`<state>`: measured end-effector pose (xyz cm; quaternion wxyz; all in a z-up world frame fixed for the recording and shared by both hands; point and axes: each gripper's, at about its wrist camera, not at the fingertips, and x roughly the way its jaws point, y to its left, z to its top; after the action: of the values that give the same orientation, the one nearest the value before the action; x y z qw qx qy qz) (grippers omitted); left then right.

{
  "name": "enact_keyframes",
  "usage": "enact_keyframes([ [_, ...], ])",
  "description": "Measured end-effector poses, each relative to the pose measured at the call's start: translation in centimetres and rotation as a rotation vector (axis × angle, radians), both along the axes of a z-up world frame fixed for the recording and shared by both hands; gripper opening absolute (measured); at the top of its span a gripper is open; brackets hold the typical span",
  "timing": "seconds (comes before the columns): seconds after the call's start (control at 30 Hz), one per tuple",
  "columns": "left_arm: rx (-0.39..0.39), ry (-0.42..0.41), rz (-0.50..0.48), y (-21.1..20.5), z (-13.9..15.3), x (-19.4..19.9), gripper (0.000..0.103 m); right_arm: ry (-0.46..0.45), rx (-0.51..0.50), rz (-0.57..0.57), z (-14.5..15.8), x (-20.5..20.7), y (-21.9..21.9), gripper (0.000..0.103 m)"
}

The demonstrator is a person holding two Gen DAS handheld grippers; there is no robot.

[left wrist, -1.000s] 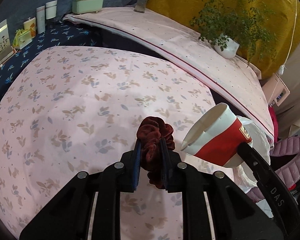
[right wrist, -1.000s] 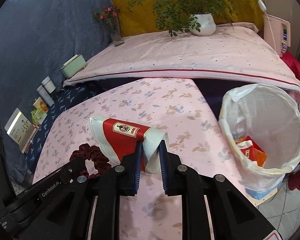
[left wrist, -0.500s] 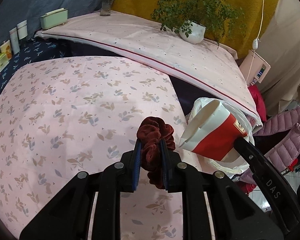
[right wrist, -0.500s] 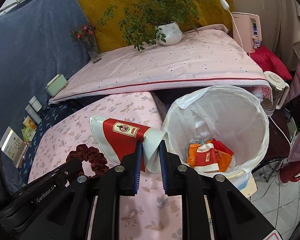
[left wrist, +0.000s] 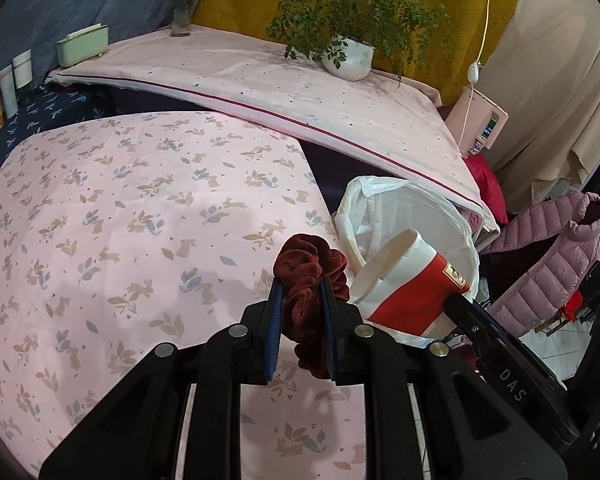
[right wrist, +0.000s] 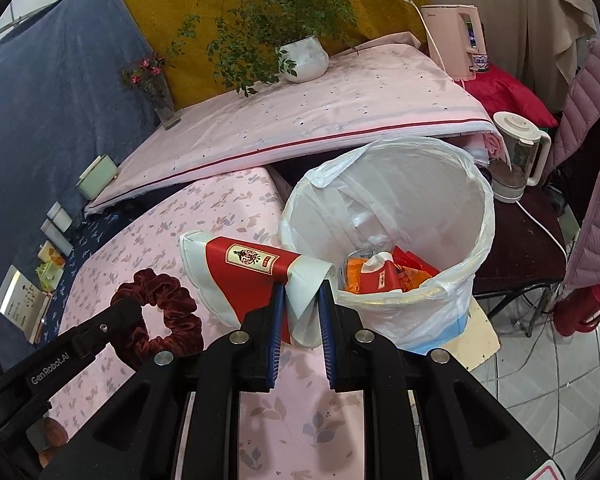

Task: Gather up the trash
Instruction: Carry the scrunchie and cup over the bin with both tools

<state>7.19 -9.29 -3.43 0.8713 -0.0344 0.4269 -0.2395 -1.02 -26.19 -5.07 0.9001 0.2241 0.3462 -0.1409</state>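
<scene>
My left gripper [left wrist: 300,300] is shut on a dark red velvet scrunchie [left wrist: 308,276], held above the pink floral bed cover [left wrist: 140,220]. My right gripper [right wrist: 300,304] is shut on the rim of a crushed red and white paper cup [right wrist: 244,272], held just left of the bin's edge. The cup also shows in the left wrist view [left wrist: 408,284], and the scrunchie in the right wrist view [right wrist: 168,316]. A white-lined trash bin [right wrist: 452,184] stands beside the bed and holds red and orange wrappers [right wrist: 384,276].
A potted plant [right wrist: 304,58], a flower vase [right wrist: 160,96] and a green box [right wrist: 96,178] sit on the raised pink bedding behind. A kettle [right wrist: 516,160] and a pink jacket [right wrist: 596,184] are right of the bin. Small bottles [left wrist: 16,80] line the far left.
Both grippers have moved to the right with their loads. The bin has come closer and now sits just beyond the cup.
</scene>
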Motion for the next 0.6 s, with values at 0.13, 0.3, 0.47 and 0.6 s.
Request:
enact_keyframes([
  [0.13,0.009,-0.008,-0.047,-2.1,0.3,0.0,0.017,-0.016,-0.022,-0.024,0.3,-0.6,-0.9,0.017],
  [0.3,0.001,-0.039,-0.119,-5.5,1.4,0.4,0.017,-0.034,-0.045,-0.074,0.7,-0.8,-3.7,0.017],
  [0.47,0.001,-0.063,-0.193,-9.5,1.6,1.2,0.018,-0.033,-0.060,-0.117,0.5,-0.4,-6.7,0.017],
  [0.6,-0.012,-0.057,-0.212,-11.9,0.9,2.2,0.023,-0.022,-0.056,-0.148,-0.1,0.1,-8.8,0.017],
])
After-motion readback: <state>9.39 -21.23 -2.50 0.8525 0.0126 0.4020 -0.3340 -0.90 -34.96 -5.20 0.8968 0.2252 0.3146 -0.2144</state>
